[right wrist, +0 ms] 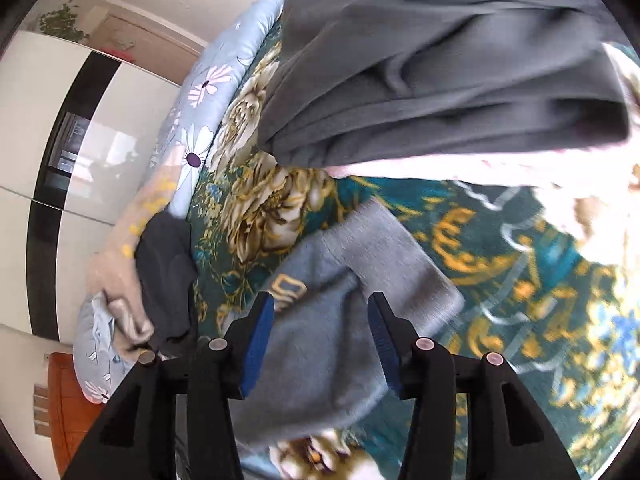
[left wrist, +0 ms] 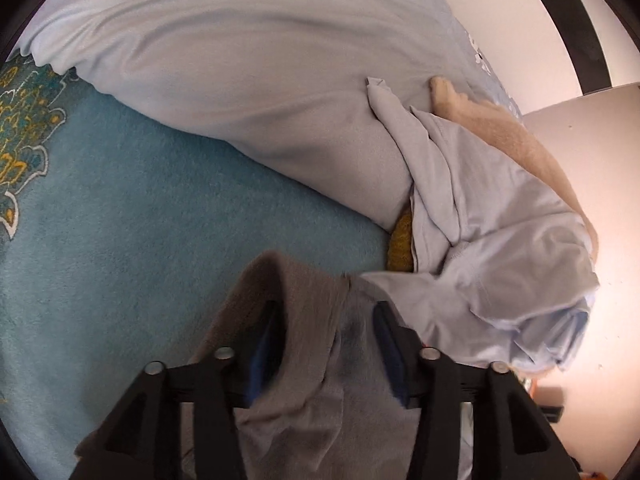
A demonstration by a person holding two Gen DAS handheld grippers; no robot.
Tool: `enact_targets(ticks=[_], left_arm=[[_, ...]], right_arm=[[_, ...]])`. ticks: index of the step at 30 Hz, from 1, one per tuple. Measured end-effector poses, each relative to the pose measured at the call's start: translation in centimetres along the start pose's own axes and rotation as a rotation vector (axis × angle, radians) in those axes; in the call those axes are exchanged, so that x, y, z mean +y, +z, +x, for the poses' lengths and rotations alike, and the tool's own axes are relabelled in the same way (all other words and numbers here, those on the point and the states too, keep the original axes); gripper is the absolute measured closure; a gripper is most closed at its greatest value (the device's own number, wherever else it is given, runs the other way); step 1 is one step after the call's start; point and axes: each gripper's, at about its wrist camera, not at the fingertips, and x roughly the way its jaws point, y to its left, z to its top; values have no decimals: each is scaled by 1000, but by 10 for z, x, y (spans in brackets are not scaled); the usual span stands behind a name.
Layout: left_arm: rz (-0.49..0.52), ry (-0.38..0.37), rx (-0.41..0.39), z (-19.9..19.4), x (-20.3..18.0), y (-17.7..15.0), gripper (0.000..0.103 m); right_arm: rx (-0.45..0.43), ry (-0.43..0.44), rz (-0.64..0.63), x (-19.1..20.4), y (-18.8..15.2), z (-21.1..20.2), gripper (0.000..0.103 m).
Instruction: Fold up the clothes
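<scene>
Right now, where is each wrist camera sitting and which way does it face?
Left wrist: rides the left gripper, looking down at a pale blue garment on the teal blanket; its open fingers straddle grey knit.
Right wrist: rides the right gripper, over the grey-blue sweater; a dark grey garment lies beyond.
Shared: the blanket, probably the sweater.

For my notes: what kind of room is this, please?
Probably a bedroom: a floral blanket as on a bed, a flowered quilt at its edge, and a tall white wardrobe behind.

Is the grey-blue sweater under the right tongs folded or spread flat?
Folded, roughly: the sweater shows one layer lapped over another on the blanket.
</scene>
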Motion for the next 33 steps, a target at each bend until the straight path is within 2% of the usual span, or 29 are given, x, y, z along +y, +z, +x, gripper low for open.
enact_targets(ticks=[4,6,11,14,17,20,22,24,28,33], left_arm=[[30,2,7,-24,17,-6,42],[26,22,-19,-41,29,-14,41],[10,132,-197,-86,64,-59,41],[-68,155,-204,-97,103,-86,41],[-136,157,-177,-99,139,-111,41],[-236,71,-101,-82,167,-129,41],[-275,-11,-77,-71,171,-138,41],[-252,-50,-49,-57,163,-143,41],[-183,-28,-36,-41,143,-142,41],[-181,-22,-49,-41,139,-134,46]], right_arm=[[-46,-25,4,-25,-41,-51,52],[-70,-57,54,-42,-67,-73,51],[-64,-107,246,-88,-143,-111,51],[-52,-128,353,-113,-186,-126,51],[-35,-126,446,-133,-217,-136,50],[-13,-111,489,-141,-234,-131,50],[-1,-106,492,-140,-239,-123,50],[6,-101,491,-136,-242,-115,50],[10,-75,502,-134,-249,-106,51],[-7,-71,557,-137,-259,-99,51]])
